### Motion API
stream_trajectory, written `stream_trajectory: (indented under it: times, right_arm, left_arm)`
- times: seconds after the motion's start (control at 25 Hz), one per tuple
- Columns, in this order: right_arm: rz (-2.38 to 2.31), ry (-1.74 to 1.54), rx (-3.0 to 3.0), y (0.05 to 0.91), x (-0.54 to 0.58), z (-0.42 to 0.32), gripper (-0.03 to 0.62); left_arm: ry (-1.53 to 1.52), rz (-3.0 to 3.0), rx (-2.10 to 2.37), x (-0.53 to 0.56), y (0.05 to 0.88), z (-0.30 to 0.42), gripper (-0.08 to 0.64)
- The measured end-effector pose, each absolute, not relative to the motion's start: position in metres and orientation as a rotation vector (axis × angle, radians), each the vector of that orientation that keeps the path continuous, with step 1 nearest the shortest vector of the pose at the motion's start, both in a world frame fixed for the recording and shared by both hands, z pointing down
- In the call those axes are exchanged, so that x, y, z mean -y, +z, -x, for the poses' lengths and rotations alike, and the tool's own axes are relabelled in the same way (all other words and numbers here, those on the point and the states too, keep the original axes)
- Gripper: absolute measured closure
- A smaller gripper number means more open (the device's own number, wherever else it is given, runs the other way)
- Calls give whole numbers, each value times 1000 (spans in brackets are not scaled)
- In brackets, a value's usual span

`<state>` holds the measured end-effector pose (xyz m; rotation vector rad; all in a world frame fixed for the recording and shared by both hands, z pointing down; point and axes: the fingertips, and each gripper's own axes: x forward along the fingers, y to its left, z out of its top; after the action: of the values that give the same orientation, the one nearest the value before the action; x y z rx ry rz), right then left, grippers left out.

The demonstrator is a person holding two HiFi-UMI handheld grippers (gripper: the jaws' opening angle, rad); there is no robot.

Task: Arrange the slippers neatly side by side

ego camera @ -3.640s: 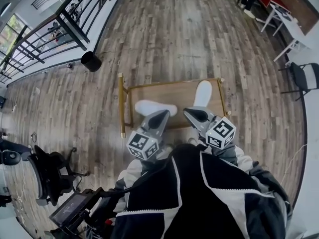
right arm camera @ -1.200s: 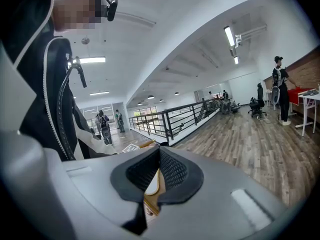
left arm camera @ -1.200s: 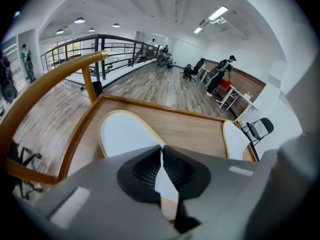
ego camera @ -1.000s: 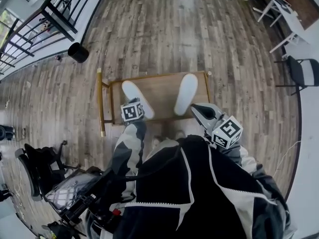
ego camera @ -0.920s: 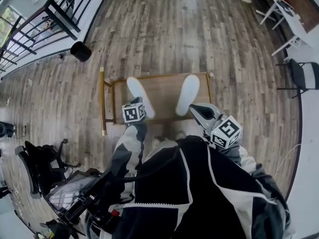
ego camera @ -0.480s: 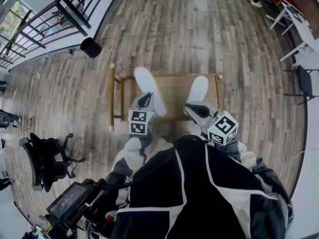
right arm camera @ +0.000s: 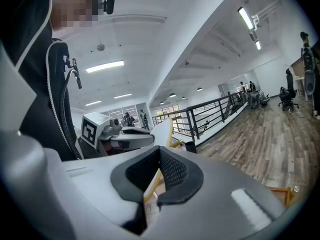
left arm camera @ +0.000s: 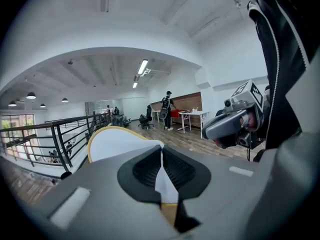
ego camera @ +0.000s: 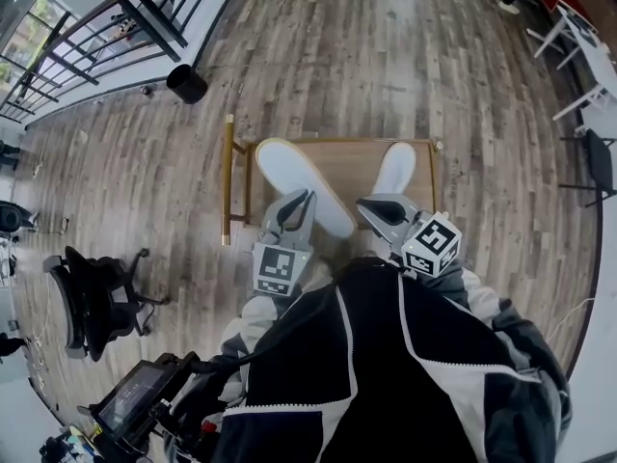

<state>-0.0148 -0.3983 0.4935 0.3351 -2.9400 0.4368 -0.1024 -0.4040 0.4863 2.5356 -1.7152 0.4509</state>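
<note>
Slippers: two white ones with a thin yellow rim, both over the small wooden worktop (ego camera: pixel 352 162).
Left slipper (ego camera: pixel 287 167): up in the air, above the left part of the worktop. It slants, with its far end toward the back left corner and its near end toward the person (ego camera: pixel 386 374). In the head view it looks bigger than the other one.
Left gripper (ego camera: pixel 303 203): clamped on the near edge of the left slipper. The left gripper view shows the white edge pinched between its jaws.
Right slipper (ego camera: pixel 397 167): lies on the right part of the worktop and points away from the person. Its near end is hidden by the right gripper.
Right gripper (ego camera: pixel 366 206): clenched, with its jaws pressed together. It hangs just over the near end of the right slipper. I cannot tell if it touches it.
Gap: the two slippers are apart and not lined up.
Worktop: low, brown wood, with a gold frame (ego camera: pixel 229 177). It stands on a wooden floor (ego camera: pixel 386 56).
Around: a black bin (ego camera: pixel 186 83) and a dark railing (ego camera: pixel 125 22) are off to the left, and an office chair (ego camera: pixel 92 297) is nearer on the left.
</note>
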Motion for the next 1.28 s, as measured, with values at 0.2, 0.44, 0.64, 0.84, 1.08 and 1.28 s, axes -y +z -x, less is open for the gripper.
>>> stream_trajectory:
  times: [0.2,0.44,0.64,0.84,1.08,1.28]
  right_arm:
    - [-322,438,2941,496,393,18,588]
    - [-344,439,2934,495,392,20,588]
    - [-397,447,2923,498,393,17,588]
    - [-451,460,2909,500,394,8,588]
    - [-525,472,2885,502,394,-3,588]
    - [-578,478,2869,506,391,-8,588]
  left_arm:
    - [464,-2542,1706,399,487,102,531]
    - [531,-2517,1702,400,502,118,531]
    - [591,-2421,1704,410,525,157,531]
    - [770,-2331,1698,421,562,192,531]
    - [909,-2235,1617,435,614,212,531]
    - [994,-2134,1532,445,662,227,531]
